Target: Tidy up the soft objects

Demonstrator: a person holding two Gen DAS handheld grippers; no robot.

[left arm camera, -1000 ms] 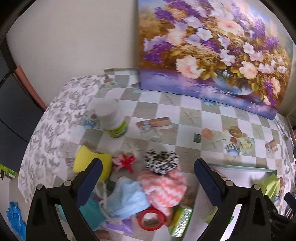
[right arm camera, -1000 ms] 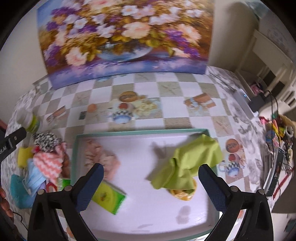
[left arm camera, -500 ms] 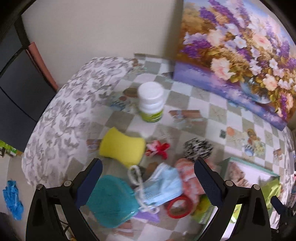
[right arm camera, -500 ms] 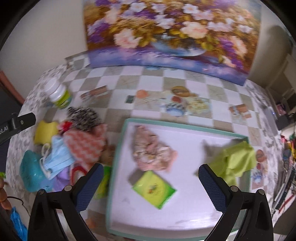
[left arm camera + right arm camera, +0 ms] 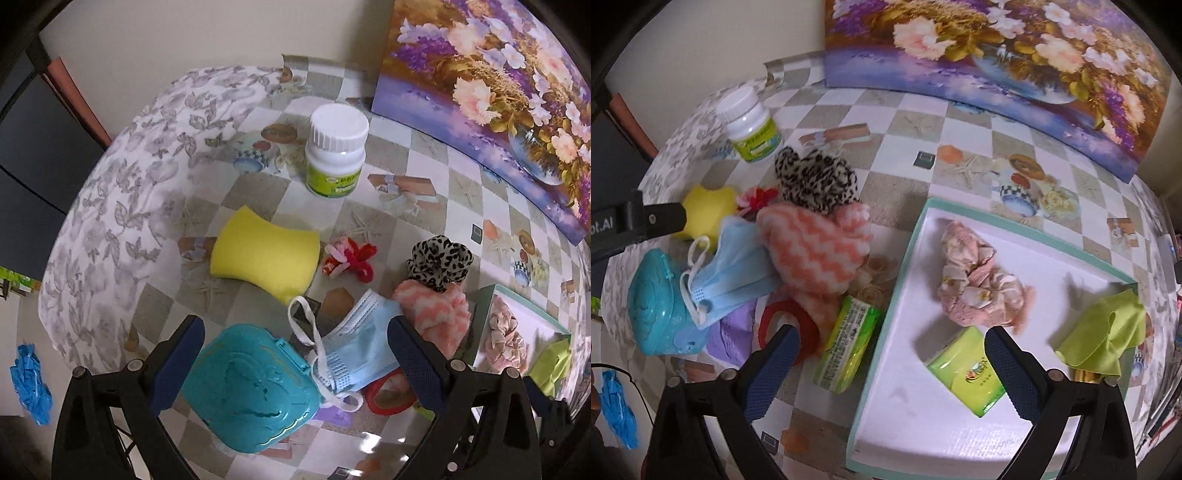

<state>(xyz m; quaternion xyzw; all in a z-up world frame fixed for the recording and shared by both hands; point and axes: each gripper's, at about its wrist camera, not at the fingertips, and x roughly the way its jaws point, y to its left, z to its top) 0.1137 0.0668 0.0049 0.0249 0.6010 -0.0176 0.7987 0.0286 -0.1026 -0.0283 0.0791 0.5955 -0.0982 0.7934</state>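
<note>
A pile of soft things lies left of the tray: a yellow sponge [image 5: 264, 258], a leopard scrunchie [image 5: 439, 260], a pink zigzag cloth [image 5: 436, 314] and a blue face mask [image 5: 358, 354]. My left gripper [image 5: 293, 350] hangs open above the mask and a teal case [image 5: 251, 387], touching neither. The white tray [image 5: 1052, 258] holds a pink floral cloth [image 5: 979, 284], a green cloth [image 5: 1104, 339] and a green tissue pack [image 5: 967, 373]. My right gripper [image 5: 892, 343] hovers over the tray's left rim, its jaws closing slightly with nothing gripped between them.
A white bottle [image 5: 336, 155] stands behind the sponge. A red bow [image 5: 349, 258], a red tape ring [image 5: 786, 325], a purple item [image 5: 729, 336] and a second tissue pack [image 5: 849, 347] lie in the pile. A flower painting [image 5: 997, 48] leans at the back. The table's left edge drops near the case.
Both grippers have swung left and lower. The left one went from over the zigzag cloth to over the teal case. The right one went from over the tray's middle to its left rim.
</note>
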